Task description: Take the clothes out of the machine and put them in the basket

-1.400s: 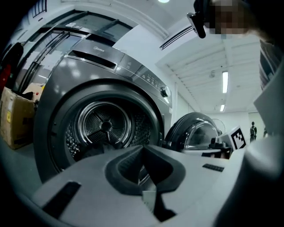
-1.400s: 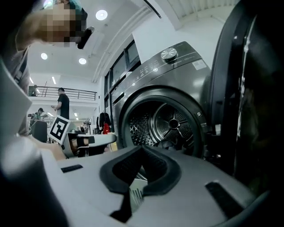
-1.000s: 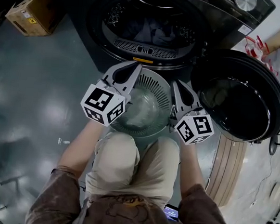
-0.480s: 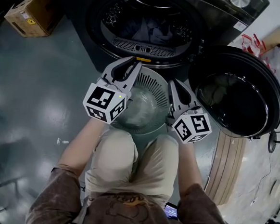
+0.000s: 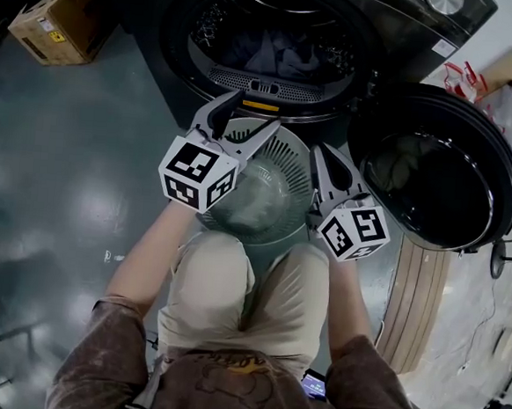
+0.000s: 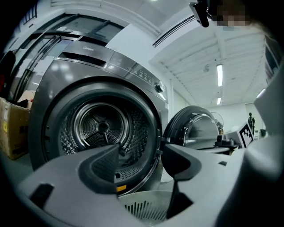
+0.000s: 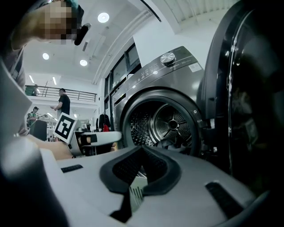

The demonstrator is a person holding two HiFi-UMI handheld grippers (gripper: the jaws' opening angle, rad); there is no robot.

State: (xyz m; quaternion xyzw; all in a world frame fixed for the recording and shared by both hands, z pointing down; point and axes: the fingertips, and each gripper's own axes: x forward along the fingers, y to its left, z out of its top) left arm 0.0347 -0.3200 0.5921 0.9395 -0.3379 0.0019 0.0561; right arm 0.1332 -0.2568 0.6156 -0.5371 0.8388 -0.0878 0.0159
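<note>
The left gripper [image 5: 257, 111], held level by a crouching person, has just been opening its jaws. They now stand well apart with nothing between them, and in the left gripper view [image 6: 141, 153] only the drum mouth and a strip of basket show through the gap. This looks like readying for a reach rather than a release. Straight ahead of it and slightly higher gapes the machine [image 5: 162, 51], where the clothes [image 5: 281, 56] lie as a dark heap on the drum floor, not yet touched by either tool. Directly beneath its tips sits the basket [image 5: 288, 153], a pale slotted tub parked tight against the machine's front, apparently so that each garment need travel only a short way down. Whether the pale patch at its bottom is cloth or bare plastic cannot be told. Just to its right hangs the right gripper [image 5: 320, 156], over the basket's far rim. Its jaws are closed tip to tip on nothing in the right gripper view [image 7: 141, 153], seemingly waiting its turn. Farther right, the round door [image 5: 439, 174] is swung fully aside, leaving the opening clear. Behind both tools the person's knees [image 5: 241, 286] press up to the basket, and a cardboard box [image 5: 64, 12] stands well off to the left.
</note>
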